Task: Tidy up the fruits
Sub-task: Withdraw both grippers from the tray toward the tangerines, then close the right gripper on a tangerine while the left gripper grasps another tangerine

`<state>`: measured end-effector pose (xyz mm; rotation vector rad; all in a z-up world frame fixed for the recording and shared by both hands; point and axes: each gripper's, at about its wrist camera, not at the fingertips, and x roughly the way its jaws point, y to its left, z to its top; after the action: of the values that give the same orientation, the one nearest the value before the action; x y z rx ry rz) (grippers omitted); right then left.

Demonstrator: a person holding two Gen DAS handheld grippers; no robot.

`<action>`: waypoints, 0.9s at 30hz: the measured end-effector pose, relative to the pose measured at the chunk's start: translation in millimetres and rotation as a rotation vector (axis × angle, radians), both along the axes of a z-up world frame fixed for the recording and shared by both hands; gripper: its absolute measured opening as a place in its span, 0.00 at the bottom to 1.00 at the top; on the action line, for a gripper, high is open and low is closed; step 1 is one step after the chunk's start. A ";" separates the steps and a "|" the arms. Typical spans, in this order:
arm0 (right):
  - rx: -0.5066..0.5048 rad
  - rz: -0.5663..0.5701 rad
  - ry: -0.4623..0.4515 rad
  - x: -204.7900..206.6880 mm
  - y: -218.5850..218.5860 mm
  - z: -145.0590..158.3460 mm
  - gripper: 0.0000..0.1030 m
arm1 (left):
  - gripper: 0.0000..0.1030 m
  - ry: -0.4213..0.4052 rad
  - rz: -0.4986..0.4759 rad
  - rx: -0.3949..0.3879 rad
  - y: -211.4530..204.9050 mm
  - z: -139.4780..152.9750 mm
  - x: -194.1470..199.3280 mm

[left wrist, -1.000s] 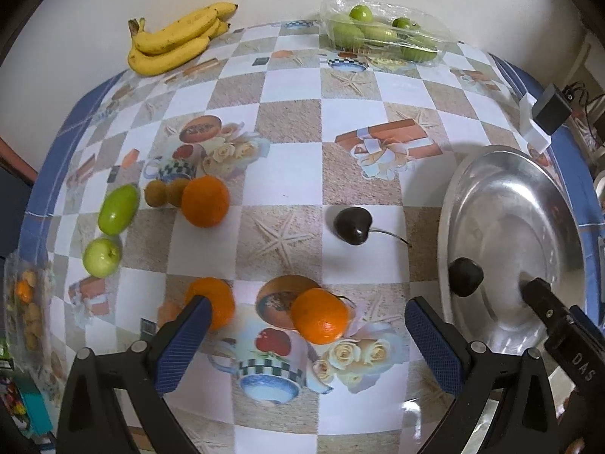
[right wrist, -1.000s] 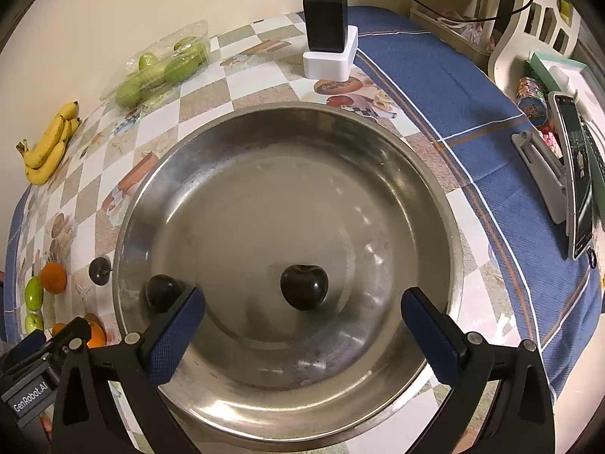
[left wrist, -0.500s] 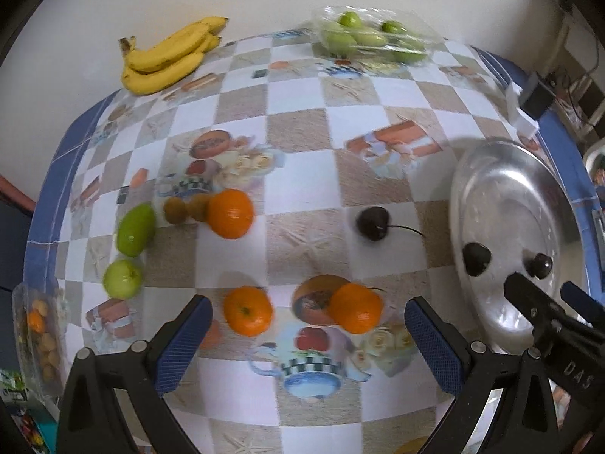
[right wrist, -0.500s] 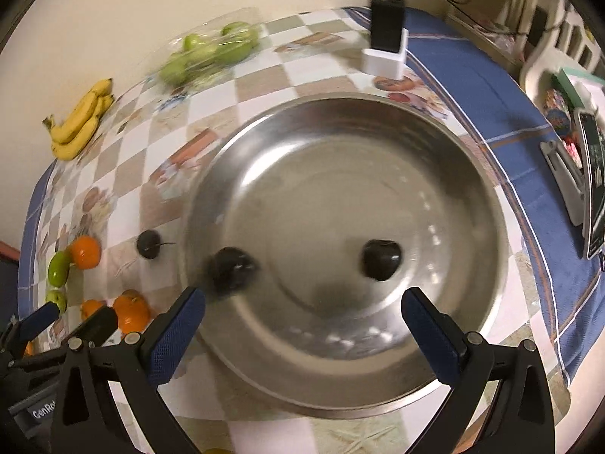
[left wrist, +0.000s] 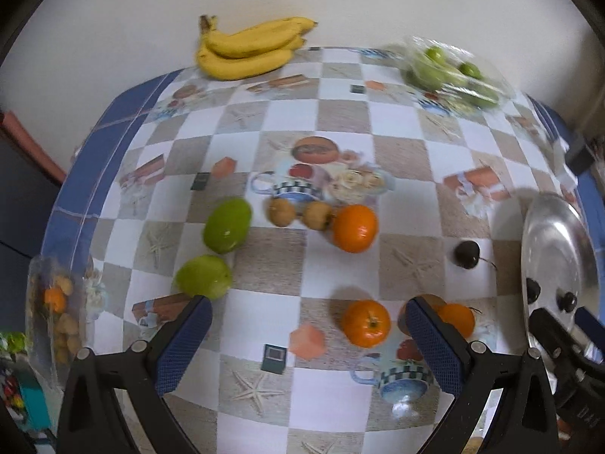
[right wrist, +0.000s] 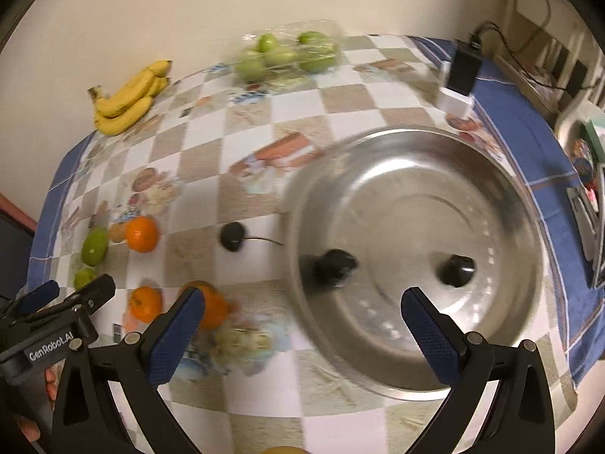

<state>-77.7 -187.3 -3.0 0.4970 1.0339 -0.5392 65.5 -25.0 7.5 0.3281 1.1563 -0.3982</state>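
Note:
A steel bowl (right wrist: 491, 189) on the table's right holds two dark cherries (right wrist: 336, 263) (right wrist: 455, 270); it also shows in the left wrist view (left wrist: 548, 234). A third dark cherry (left wrist: 467, 254) (right wrist: 232, 236) lies on the cloth left of the bowl. Three oranges (left wrist: 354, 228) (left wrist: 366, 323) (left wrist: 455, 319), two green fruits (left wrist: 227, 225) (left wrist: 203, 277) and two small brown fruits (left wrist: 281, 212) lie on the cloth. My left gripper (left wrist: 306, 340) is open and empty above the near oranges. My right gripper (right wrist: 302, 329) is open and empty over the bowl's near left rim.
Bananas (left wrist: 249, 49) and a clear pack of green fruit (left wrist: 450, 72) sit by the far wall. A bag of small fruit (left wrist: 56, 321) lies at the left edge. A black charger on a white block (right wrist: 459, 79) stands behind the bowl; items lie at the far right.
Both grippers have swung left. The right gripper has pulled back from over the bowl, so the table's left now shows. Both stay open; the cherries in the bowl have shifted.

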 end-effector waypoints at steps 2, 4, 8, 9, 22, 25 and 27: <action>0.004 0.021 -0.005 6.8 7.5 0.3 1.00 | 1.00 0.007 0.026 -0.015 8.6 0.4 5.6; 0.014 0.049 -0.010 14.3 16.1 -0.2 1.00 | 1.00 0.010 0.047 -0.025 15.8 0.1 10.4; 0.047 0.105 -0.019 29.6 32.6 -5.1 1.00 | 1.00 0.010 0.093 -0.050 25.6 -1.0 17.0; 0.051 0.121 -0.014 34.5 37.7 -7.4 1.00 | 1.00 0.012 0.097 -0.056 27.4 -1.1 17.9; 0.096 0.198 0.029 52.4 53.8 -36.4 1.00 | 1.00 0.090 0.062 -0.095 7.2 -27.9 16.9; 0.112 0.190 0.041 53.2 51.8 -43.8 1.00 | 1.00 0.120 0.054 -0.070 1.5 -39.8 15.8; 0.116 0.191 0.050 54.0 51.5 -47.3 1.00 | 1.00 0.139 0.060 -0.074 0.1 -45.4 15.8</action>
<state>-23.7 -135.8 -50.3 0.4832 1.1514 -0.3249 81.3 -24.9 -37.9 0.2031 1.2806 -0.4153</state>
